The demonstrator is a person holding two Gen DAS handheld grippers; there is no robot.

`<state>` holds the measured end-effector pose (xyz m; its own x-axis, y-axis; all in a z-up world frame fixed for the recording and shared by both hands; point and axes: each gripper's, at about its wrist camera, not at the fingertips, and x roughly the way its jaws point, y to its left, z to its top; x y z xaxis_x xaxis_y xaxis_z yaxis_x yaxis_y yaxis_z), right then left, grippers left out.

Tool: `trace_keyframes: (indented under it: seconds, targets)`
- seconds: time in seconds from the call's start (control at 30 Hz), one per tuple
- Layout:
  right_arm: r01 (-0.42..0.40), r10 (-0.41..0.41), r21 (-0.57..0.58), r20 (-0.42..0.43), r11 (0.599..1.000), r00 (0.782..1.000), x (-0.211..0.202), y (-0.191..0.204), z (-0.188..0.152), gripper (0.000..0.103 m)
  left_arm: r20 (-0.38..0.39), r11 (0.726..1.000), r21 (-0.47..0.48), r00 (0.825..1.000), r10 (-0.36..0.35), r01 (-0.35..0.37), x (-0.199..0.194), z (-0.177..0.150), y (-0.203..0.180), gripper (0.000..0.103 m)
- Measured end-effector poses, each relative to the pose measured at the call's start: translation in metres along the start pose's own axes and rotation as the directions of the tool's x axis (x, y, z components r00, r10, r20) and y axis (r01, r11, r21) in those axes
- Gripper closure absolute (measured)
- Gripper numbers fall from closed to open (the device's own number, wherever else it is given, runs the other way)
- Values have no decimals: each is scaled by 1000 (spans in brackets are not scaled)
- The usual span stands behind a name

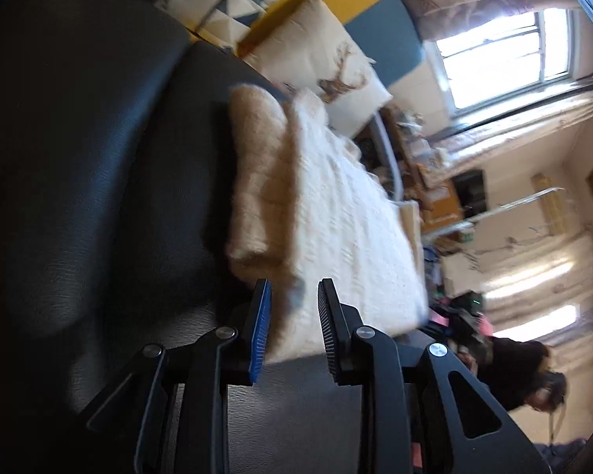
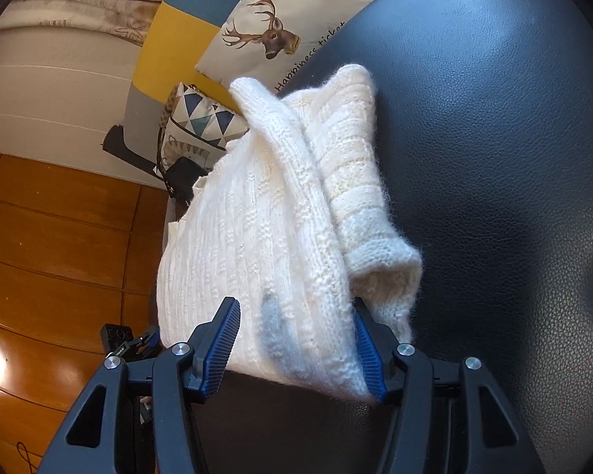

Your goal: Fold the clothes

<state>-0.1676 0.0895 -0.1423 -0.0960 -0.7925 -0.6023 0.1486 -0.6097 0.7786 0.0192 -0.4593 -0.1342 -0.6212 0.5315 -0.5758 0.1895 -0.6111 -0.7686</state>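
Sweater (image 2: 280,237), white knit and folded, lies on the black leather sofa (image 2: 494,138). Right tool (image 2: 296,351) straddles its near edge, jaws apart; left tool (image 1: 292,331) gapes, gripping nothing.

Both grippers spread at the sweater

The left gripper (image 1: 292,331) and right gripper (image 2: 296,345) are held parted, jaws astride the sweater's (image 2: 265,229) near edge.

My 2 wrist cameras are looking close along my fingers, both rolled sideways, sharing the white sweater (image 1: 336,213) (image 2: 265,237), black seat (image 1: 99,158) (image 2: 494,118) and deer cushion (image 1: 336,75) (image 2: 280,31).
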Motion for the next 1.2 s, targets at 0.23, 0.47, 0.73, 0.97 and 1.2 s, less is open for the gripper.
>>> trace_keyframes:
  seconds: [0.23, 0.47, 0.73, 0.97, 1.2]
  targets:
    - [4, -5, -10, -56, 1000, 998, 7, -1, 6, 45, -94, 996, 82, 995, -28, 36, 18, 0, -11, 78]
    - [77, -89, -97, -117, 992, 989, 13, 9, 11, 49, -82, 972, 228, 994, 74, -53, 16, -14, -31, 98]
    - [188, -219, -301, -75, 935, 973, -4, 42, -11, 92, -98, 958, 274, 988, 119, -88, 9, -32, -32, 99]
    - [116, -138, -200, -98, 973, 986, -4, 8, -17, 85, -82, 973, 160, 980, 179, -165, 0, -25, -24, 91]
    - [-31, 11, -138, -143, 990, 990, -8, -2, -4, 74, 23, 949, 179, 965, 260, -260, -46, -19, -56, 91]
